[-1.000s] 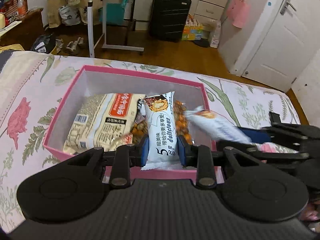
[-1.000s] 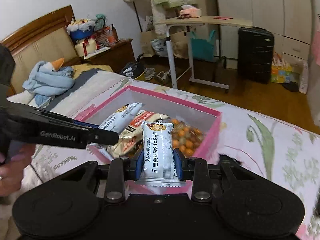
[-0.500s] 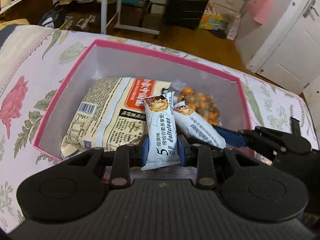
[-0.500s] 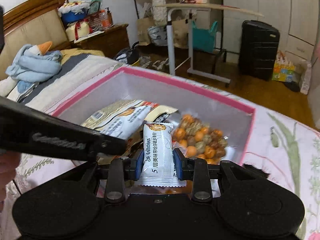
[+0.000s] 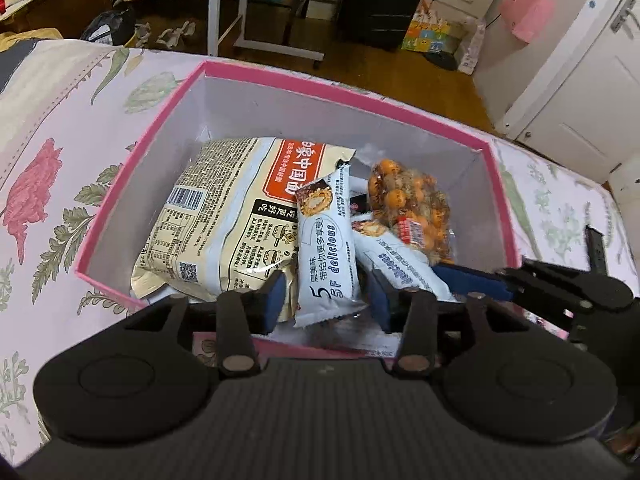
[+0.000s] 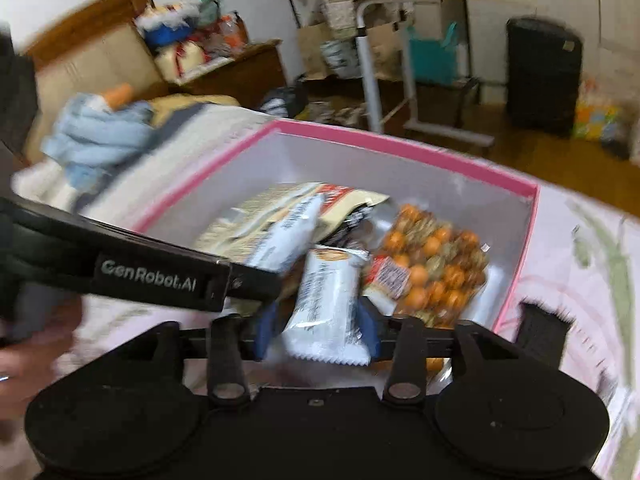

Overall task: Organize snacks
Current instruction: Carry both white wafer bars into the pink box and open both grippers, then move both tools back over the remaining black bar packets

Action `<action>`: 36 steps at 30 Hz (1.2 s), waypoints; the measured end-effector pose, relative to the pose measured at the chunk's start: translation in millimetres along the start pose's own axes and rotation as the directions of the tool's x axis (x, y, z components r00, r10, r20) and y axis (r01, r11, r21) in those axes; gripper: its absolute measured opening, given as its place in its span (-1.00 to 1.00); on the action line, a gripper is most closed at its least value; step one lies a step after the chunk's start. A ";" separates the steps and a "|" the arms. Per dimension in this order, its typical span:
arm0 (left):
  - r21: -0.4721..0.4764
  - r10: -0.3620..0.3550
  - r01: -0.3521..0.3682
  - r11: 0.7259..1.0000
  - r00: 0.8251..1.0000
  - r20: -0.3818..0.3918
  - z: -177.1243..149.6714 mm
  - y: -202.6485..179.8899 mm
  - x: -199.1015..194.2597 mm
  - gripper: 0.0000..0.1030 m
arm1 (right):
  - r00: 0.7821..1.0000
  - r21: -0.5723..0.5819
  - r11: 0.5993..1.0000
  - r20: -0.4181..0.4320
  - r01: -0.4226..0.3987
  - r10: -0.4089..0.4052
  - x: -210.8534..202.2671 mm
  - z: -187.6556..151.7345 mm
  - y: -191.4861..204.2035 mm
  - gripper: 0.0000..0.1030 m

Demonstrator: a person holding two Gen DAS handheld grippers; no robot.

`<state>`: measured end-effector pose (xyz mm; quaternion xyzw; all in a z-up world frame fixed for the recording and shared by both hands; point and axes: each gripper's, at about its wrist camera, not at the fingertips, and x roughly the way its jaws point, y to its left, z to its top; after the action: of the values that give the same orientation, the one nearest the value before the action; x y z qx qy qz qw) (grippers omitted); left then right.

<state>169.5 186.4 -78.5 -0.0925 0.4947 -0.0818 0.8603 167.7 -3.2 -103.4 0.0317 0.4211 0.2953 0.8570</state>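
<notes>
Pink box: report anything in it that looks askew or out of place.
In the pink box the two white bars lean slantwise, propped across the big noodle bag and the bag of orange snacks. Both grippers have just been opening, pads clear of the bars. Nothing is spilled or torn.

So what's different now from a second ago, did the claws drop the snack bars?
Yes. Both claws have just been opening. The left claw and the right claw came down closer over the pink box, then spread their pads off the two white snack bars, which now sit loose in the box. The big noodle bag and the orange nut pack stayed where they were.
</notes>
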 end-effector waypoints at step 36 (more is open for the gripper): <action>0.406 -0.288 0.301 0.863 0.953 -0.095 -53.3 -236.9 -44.6 0.00 | 0.898 0.140 0.913 0.174 0.383 -0.403 -211.4 -111.6 -92.7 0.24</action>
<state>89.6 -37.1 -10.7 0.0196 0.4593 -0.3169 0.8296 30.0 -213.9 -54.7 0.0191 0.3453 0.0895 0.9340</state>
